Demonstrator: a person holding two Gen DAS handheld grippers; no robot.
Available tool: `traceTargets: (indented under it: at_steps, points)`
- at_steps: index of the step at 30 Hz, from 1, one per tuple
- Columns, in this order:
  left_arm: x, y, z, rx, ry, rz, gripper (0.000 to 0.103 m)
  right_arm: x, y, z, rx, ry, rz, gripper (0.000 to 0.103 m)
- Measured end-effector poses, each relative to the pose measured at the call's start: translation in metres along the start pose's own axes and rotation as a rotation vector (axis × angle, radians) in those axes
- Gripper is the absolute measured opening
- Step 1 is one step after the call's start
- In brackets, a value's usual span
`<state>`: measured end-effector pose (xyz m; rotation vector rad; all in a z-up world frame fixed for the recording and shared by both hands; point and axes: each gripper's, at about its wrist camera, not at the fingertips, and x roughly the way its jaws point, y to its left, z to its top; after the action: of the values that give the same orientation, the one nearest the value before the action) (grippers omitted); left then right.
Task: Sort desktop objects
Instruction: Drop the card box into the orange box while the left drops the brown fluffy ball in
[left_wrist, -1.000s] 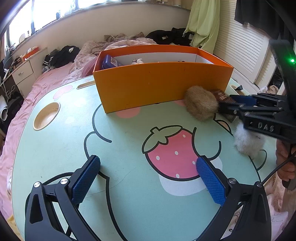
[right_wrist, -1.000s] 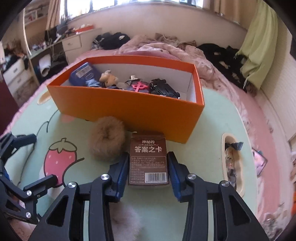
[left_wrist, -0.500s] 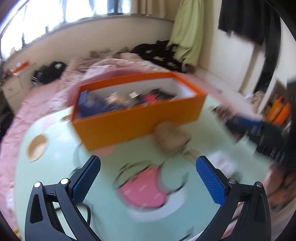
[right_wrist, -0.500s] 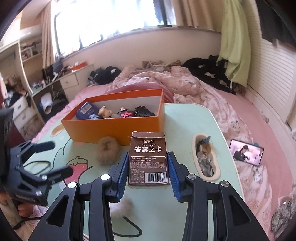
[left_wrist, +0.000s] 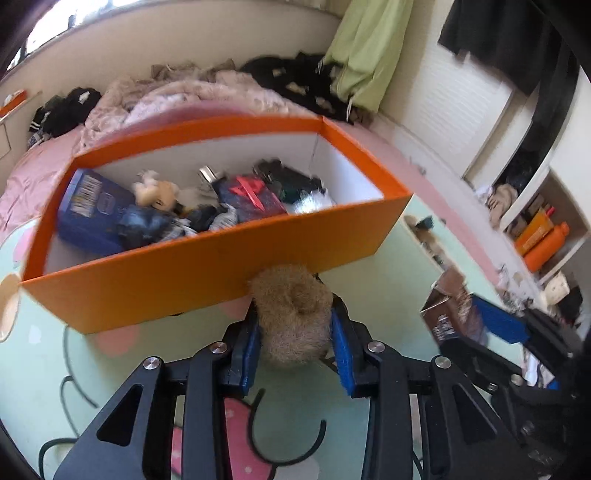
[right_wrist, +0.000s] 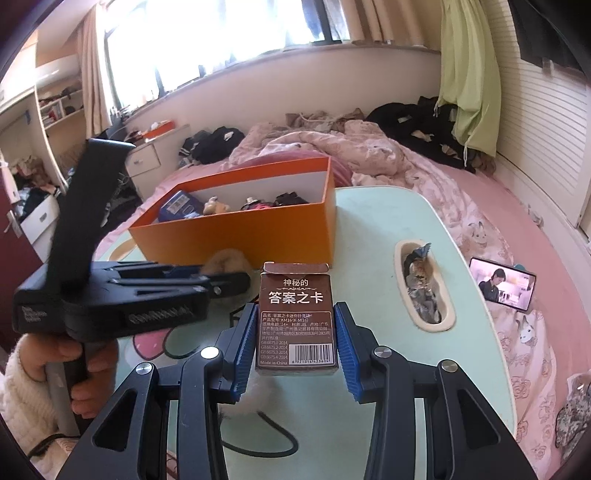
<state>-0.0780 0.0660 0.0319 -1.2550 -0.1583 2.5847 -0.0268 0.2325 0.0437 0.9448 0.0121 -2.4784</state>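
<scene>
A brown fluffy scrunchie (left_wrist: 291, 306) lies on the table in front of the orange box (left_wrist: 184, 280). My left gripper (left_wrist: 293, 325) is closing on it, and its blue pads press the fur on both sides. In the right wrist view the scrunchie (right_wrist: 229, 260) shows beyond the left gripper (right_wrist: 221, 280). My right gripper (right_wrist: 295, 314) is shut on a brown card box (right_wrist: 297, 291), held upright above the table. From the left wrist view, that card box (left_wrist: 447, 310) is at the right. The orange box (right_wrist: 240, 236) holds several small items.
The green cartoon table (right_wrist: 388, 221) has an oval recess (right_wrist: 421, 288) with crumpled wrappers on its right side. A white fluffy thing (right_wrist: 255, 398) lies under my right gripper. A phone (right_wrist: 502, 284) stands on the pink bed. A hand (right_wrist: 85, 369) holds the left gripper's handle.
My left gripper moved forward to the brown scrunchie and went from wide open to closed around it. The right gripper lifted the card box and keeps its grip.
</scene>
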Motion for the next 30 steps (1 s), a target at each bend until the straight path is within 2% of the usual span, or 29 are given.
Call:
traceTargets:
  at_steps: [4, 7, 9, 11, 15, 16, 17, 18, 20, 22, 27, 30]
  points:
    - [-0.033, 0.014, -0.003, -0.008, -0.071, 0.011, 0.036, -0.001, 0.006, 0.009, -0.012, -0.014, 0.01, 0.04]
    - [-0.055, 0.026, 0.008, -0.031, -0.129, 0.019, 0.036, -0.002, 0.017, 0.028, -0.036, -0.036, 0.033, 0.04]
    - [-0.066, 0.033, 0.023, -0.04, -0.166, 0.034, 0.036, -0.002, 0.023, 0.047, -0.041, -0.066, 0.053, 0.04]
    - [-0.072, 0.038, 0.037, -0.052, -0.191, 0.056, 0.036, 0.002, 0.029, 0.068, -0.052, -0.084, 0.038, 0.04]
    - [-0.064, 0.049, 0.068, -0.064, -0.194, 0.062, 0.037, 0.023, 0.038, 0.102, -0.085, -0.095, 0.017, 0.04]
    - [-0.056, 0.053, 0.074, -0.071, -0.183, 0.075, 0.045, 0.036, 0.041, 0.109, -0.099, -0.08, 0.002, 0.044]
    - [-0.051, 0.057, 0.076, -0.086, -0.178, 0.089, 0.057, 0.045, 0.041, 0.113, -0.105, -0.059, -0.016, 0.06]
    - [-0.045, 0.063, 0.078, -0.12, -0.18, 0.105, 0.061, 0.052, 0.04, 0.116, -0.103, -0.049, -0.037, 0.07]
    - [-0.042, 0.069, 0.075, -0.16, -0.207, 0.098, 0.062, 0.057, 0.038, 0.113, -0.088, -0.041, -0.063, 0.07]
    - [-0.045, 0.071, 0.066, -0.165, -0.224, 0.085, 0.063, 0.048, 0.036, 0.104, -0.083, -0.056, -0.039, 0.071]
    - [-0.061, 0.062, 0.035, -0.106, -0.246, 0.105, 0.07, 0.017, 0.036, 0.062, -0.114, -0.087, -0.067, 0.09]
    - [-0.071, 0.057, 0.015, -0.063, -0.241, 0.123, 0.07, 0.009, 0.034, 0.033, -0.122, -0.047, -0.041, 0.093]
